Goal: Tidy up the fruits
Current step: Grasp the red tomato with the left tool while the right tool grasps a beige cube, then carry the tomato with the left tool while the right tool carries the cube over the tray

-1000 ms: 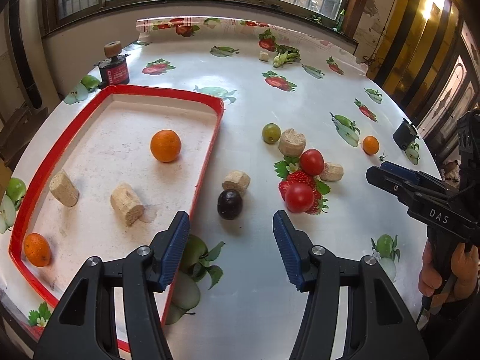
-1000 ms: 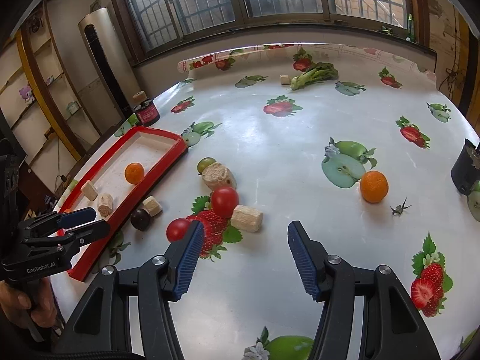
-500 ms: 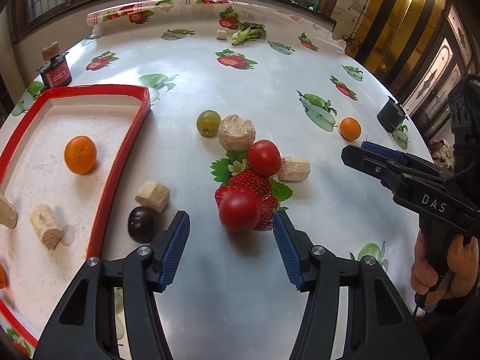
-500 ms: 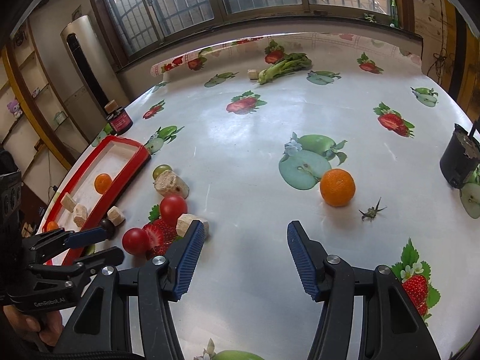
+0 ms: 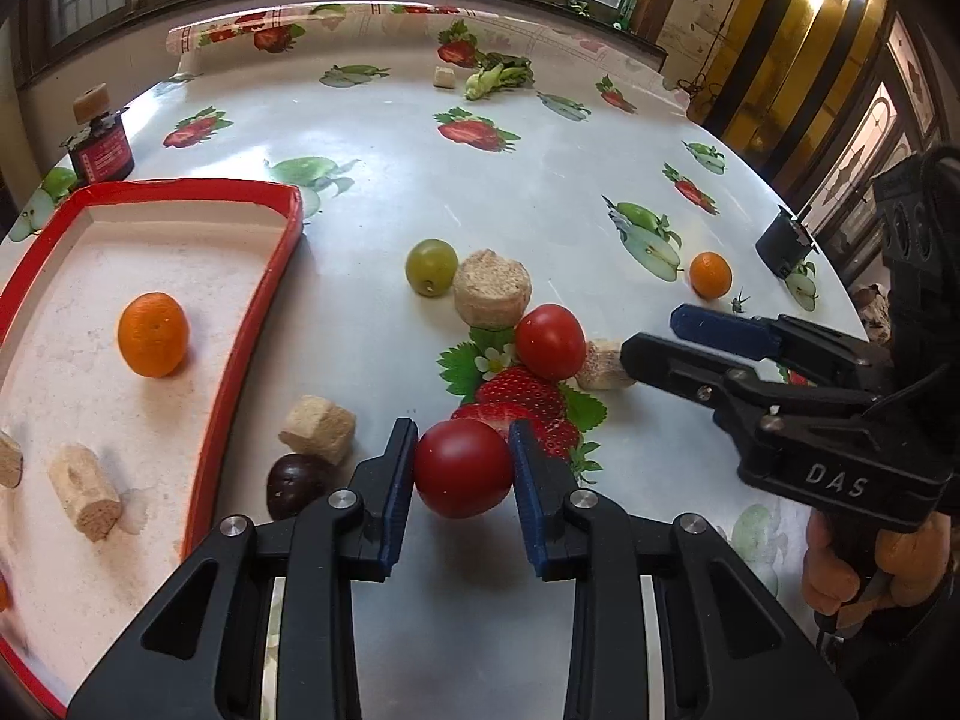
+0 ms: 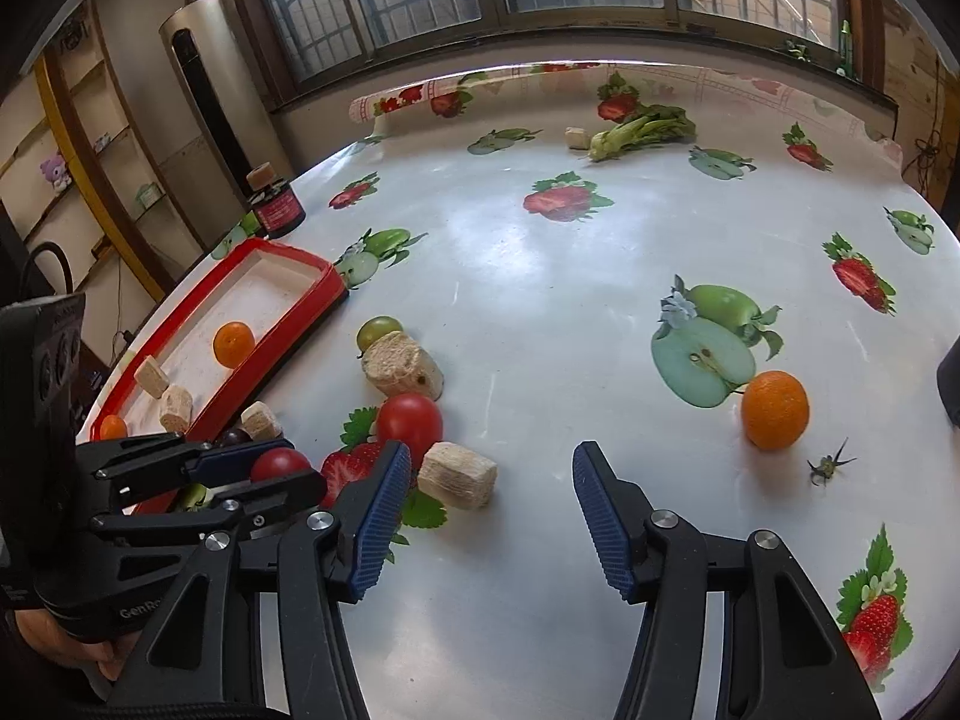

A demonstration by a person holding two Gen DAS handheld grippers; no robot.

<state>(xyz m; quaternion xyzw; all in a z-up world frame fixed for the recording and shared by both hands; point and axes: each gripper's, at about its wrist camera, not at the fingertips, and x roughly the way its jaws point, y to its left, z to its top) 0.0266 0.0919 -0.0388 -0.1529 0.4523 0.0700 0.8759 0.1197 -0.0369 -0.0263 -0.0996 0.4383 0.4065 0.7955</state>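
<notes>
My left gripper (image 5: 463, 465) is shut on a red tomato (image 5: 463, 468), low over the table beside the red tray (image 5: 240, 360); it also shows in the right wrist view (image 6: 264, 471). A second tomato (image 5: 549, 342), a green grape (image 5: 431, 267) and a dark plum (image 5: 294, 483) lie on the cloth. An orange (image 5: 152, 342) sits in the tray. My right gripper (image 6: 489, 516) is open and empty, with another orange (image 6: 774, 409) lying ahead to its right.
Cork-like chunks lie in the tray (image 5: 84, 501) and on the table (image 5: 491, 295). A dark jar (image 5: 101, 147) stands behind the tray. A leafy vegetable (image 6: 642, 131) lies at the far edge. A black cup (image 5: 783, 243) stands at right.
My left gripper moved forward and closed on the near tomato. My right gripper swung slightly left and stays open.
</notes>
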